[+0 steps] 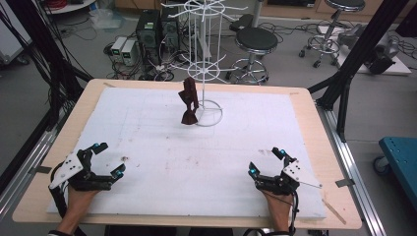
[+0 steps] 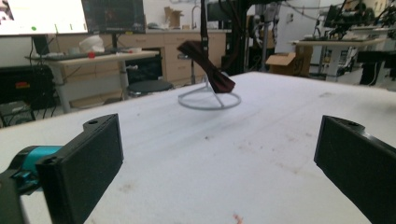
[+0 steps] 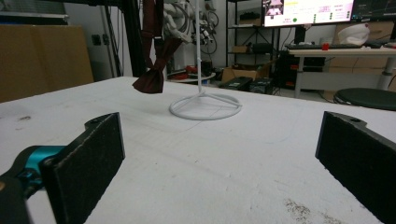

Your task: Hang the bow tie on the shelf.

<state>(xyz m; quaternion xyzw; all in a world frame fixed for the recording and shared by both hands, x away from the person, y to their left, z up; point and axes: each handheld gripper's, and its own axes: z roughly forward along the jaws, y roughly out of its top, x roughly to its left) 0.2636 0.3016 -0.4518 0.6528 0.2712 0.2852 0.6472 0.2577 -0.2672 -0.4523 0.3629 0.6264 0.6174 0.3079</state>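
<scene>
I can read no word, number or brand anywhere here. The monitor [image 3: 308,11] far behind my right claw shows light panels with coloured dots and dark lines of writing, all too small to make out. The screen [image 2: 42,16] beyond my left claw is washed out white. An orange sticker [image 2: 22,85] on a dark box there is blurred.

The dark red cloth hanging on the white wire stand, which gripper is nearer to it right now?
Roughly equal; I can't tell. The dark red cloth hangs at the far middle; the left gripper sits near-left, the right gripper near-right, both open on the white foam mat.
</scene>
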